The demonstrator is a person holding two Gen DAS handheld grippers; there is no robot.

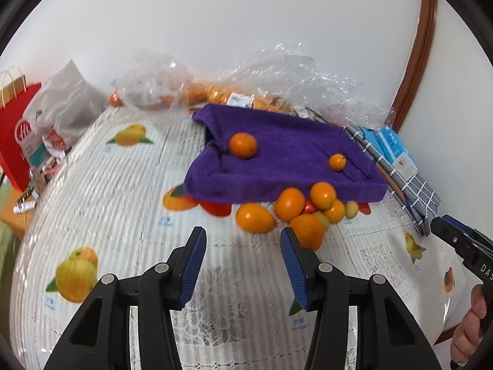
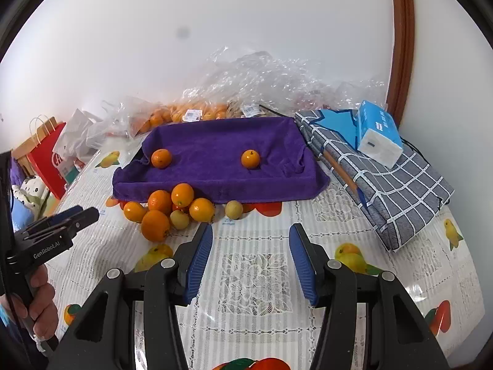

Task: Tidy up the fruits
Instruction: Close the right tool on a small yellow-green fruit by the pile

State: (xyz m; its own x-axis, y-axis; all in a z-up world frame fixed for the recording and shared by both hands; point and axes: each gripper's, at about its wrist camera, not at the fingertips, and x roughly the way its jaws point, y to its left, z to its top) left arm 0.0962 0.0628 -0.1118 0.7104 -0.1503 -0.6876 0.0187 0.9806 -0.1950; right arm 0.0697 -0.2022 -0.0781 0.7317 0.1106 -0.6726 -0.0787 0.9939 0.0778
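White wall behind; worktop [image 2: 262, 246] under a clear-covered cloth printed with fruit. Purple towel [image 2: 215, 157] draped over a tray, long axis running left to right across both views. On the towel: two oranges, left orange [image 2: 161, 158] and right orange [image 2: 250, 158], well apart. Just in front of the towel's near edge: fruit pile [image 2: 168, 208], five orange fruits bunched and touching, one pale yellow fruit among them, another pale yellow fruit [image 2: 234, 209] a little to the right. Bagged oranges [image 2: 185, 114] in crinkled clear plastic behind the towel.

Right view only: tissue pack [image 2: 379, 132] atop folded checked cloth [image 2: 385, 182]. Left view only: red paper bag [image 1: 15, 135] in full, far left.

Left gripper [image 1: 243, 268] spread, nothing between the jaws. Right gripper [image 2: 251, 265] likewise spread, empty.
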